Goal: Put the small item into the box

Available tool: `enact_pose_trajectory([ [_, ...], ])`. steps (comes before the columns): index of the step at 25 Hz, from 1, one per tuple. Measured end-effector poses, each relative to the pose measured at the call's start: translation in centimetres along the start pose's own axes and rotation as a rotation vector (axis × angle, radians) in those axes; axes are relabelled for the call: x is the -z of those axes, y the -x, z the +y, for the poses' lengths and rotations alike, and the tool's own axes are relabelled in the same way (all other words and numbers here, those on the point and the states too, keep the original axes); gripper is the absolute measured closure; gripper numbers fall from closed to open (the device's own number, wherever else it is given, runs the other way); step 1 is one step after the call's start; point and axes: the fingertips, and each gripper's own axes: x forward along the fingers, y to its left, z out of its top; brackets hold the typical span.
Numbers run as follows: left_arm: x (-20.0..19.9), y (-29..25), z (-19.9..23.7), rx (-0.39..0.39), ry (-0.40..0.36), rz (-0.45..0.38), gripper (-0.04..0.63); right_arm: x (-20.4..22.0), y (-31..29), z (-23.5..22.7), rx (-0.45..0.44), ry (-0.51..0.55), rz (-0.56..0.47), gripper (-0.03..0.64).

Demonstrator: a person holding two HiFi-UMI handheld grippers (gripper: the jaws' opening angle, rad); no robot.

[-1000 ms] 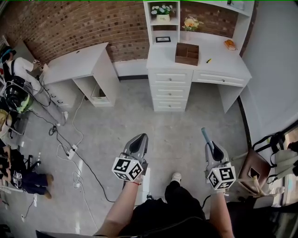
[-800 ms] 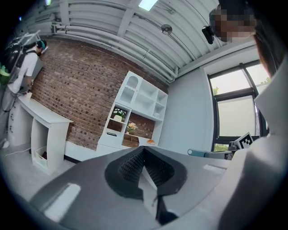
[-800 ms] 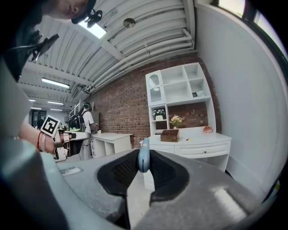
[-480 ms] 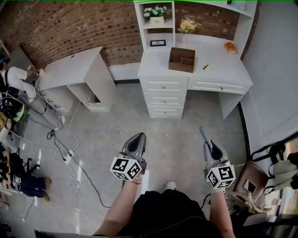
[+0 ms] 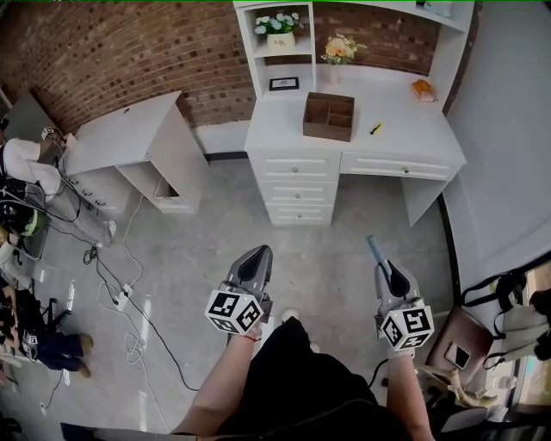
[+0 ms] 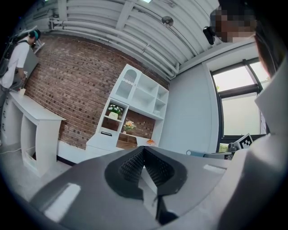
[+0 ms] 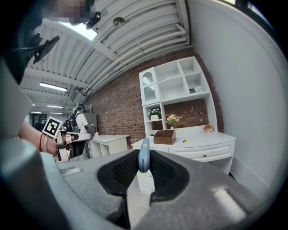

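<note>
A brown wooden box [image 5: 328,116] with compartments stands on the white desk [image 5: 396,142] against the brick wall; it also shows far off as the box [image 7: 164,136] in the right gripper view. My right gripper [image 5: 384,270] is shut on a slim blue item [image 5: 376,250], the blue item [image 7: 143,155] standing up between the jaws. My left gripper [image 5: 251,269] is shut with nothing in it, seen as the left gripper [image 6: 143,167]. Both are held over the floor, well short of the desk. A small yellow item [image 5: 376,128] lies on the desk right of the box.
A second white desk [image 5: 129,129] stands at the left with cables [image 5: 129,284] trailing over the floor. Shelves with flower pots [image 5: 277,26] rise above the main desk. A person [image 5: 21,159] is at the far left. A chair with bags [image 5: 482,336] is at the right.
The view has advanced toward the white desk; the desk and box sit a little lower and more to the left in the frame. Both grippers keep their hold and pose.
</note>
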Motion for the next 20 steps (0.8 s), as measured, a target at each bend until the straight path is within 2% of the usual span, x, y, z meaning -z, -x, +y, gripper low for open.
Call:
enact_pose_trajectory([
  [7,0.3,-5.1,1.9,0.009,0.007,0.006,0.594,-0.5,-4.3,-2.7,0.007,-0.004,-0.001,0.548],
  [20,-1.6,-15.6,7.3,0.031,0.02,0.022,0.594,-2.3,-14.6,-6.6,0.015,-0.023,0.022,0.548],
])
